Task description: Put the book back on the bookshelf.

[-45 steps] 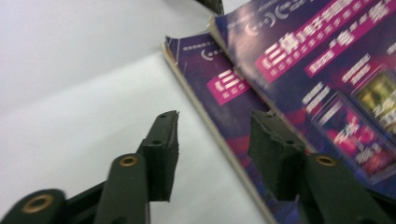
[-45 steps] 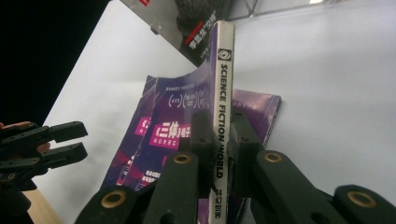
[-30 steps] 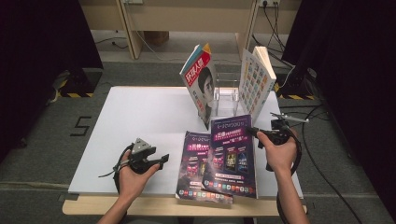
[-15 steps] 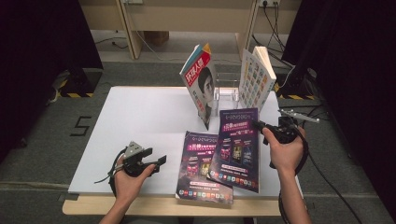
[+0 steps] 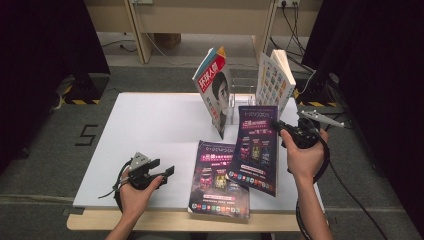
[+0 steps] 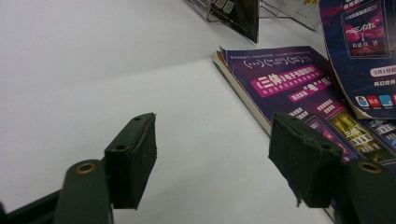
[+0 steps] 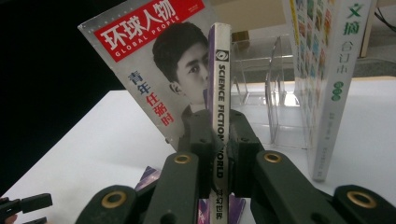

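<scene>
My right gripper [image 5: 280, 127] is shut on the spine edge of a purple magazine [image 5: 255, 150] and holds it tilted above the table. In the right gripper view the white spine [image 7: 219, 93] stands upright between the jaws of my right gripper [image 7: 218, 126]. A second purple magazine [image 5: 217, 180] lies flat near the front edge, partly under the held one. My left gripper [image 5: 167, 170] rests open on the table to its left. The left gripper view shows nothing between the jaws of my left gripper [image 6: 212, 158], and the flat magazine [image 6: 289, 84] lies beyond them.
A clear rack [image 5: 240, 95] stands at the back of the white table [image 5: 150, 125]. A red-titled magazine [image 5: 215, 90] leans on its left side and a thick white book [image 5: 275, 80] on its right. The same magazine [image 7: 149, 60] and book [image 7: 327, 70] rise close behind the held spine.
My right gripper has lifted the upper purple magazine off the lower one and carried it up and to the right, tilting it. The left gripper has hardly moved.
</scene>
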### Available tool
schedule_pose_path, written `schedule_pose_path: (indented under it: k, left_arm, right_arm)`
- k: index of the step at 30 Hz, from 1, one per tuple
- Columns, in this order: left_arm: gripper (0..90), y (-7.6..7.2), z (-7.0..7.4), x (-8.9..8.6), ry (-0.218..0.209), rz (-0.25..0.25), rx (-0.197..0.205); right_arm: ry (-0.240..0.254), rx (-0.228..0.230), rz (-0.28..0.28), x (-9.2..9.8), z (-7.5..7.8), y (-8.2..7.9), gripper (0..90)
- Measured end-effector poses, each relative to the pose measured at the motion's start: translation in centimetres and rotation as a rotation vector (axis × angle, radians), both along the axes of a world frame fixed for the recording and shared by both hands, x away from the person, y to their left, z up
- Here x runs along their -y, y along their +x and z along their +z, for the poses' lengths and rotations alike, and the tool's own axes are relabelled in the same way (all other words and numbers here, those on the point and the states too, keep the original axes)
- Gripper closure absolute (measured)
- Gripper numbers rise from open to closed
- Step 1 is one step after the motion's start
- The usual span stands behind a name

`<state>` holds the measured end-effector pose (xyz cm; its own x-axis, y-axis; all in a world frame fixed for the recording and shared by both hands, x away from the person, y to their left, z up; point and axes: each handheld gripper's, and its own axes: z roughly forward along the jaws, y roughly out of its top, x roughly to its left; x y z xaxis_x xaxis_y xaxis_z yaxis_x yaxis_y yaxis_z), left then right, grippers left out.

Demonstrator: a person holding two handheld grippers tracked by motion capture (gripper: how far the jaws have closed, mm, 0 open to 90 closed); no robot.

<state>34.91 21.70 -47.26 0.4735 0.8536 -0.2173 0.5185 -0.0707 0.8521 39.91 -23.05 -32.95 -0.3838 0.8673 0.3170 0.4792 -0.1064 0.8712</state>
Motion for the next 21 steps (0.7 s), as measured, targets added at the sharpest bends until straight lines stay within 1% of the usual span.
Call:
schedule_pose_path:
  k: [2, 8, 15, 21]
  left_arm:
    - [32.5, 0.0, 0.0, -0.1, -0.002, 0.004, 0.000]
    - [32.2, 0.0, 0.0, -0.4, -0.004, 0.015, 0.003]
    - [32.4, -0.1, 0.0, -0.4, -0.007, 0.019, 0.003]
    - [32.4, -0.1, -0.1, -0.5, -0.006, 0.020, 0.001]
  right_arm:
    - [0.005, 0.003, -0.003, -0.2, 0.1, 0.1, 83.1]
    - [-0.007, 0.029, -0.018, -0.6, 0.5, 0.2, 83.1]
    - [-0.025, 0.076, -0.037, -0.8, 1.2, 0.3, 83.1]
    - [-0.030, 0.095, -0.042, -1.0, 1.6, 0.6, 83.2]
